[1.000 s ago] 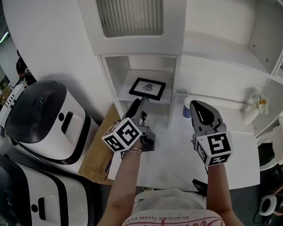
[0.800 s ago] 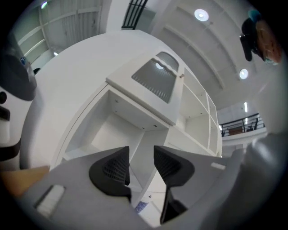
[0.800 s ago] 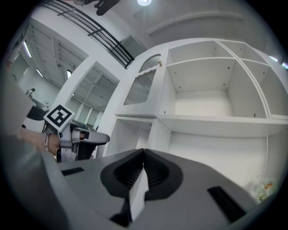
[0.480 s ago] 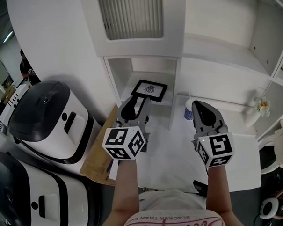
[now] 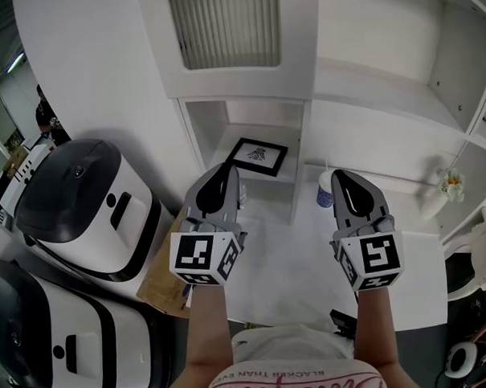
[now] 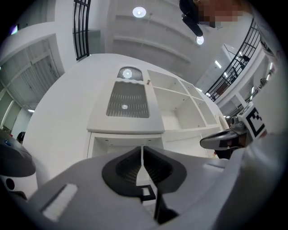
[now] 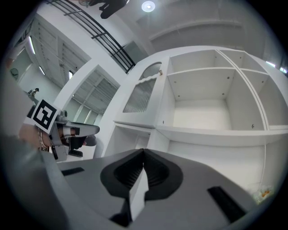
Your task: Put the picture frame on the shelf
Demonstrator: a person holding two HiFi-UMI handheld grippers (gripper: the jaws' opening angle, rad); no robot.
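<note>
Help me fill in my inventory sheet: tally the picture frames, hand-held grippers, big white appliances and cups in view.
Picture frame: 1
Hand-held grippers: 2 (left hand-held gripper, right hand-held gripper)
White appliances: 2 (upper appliance, lower appliance)
Cup: 1
Total: 6

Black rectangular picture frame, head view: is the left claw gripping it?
No, the frame lies on the white shelf, clear of the left claw, whose jaws have just been closing with nothing between them.
</note>
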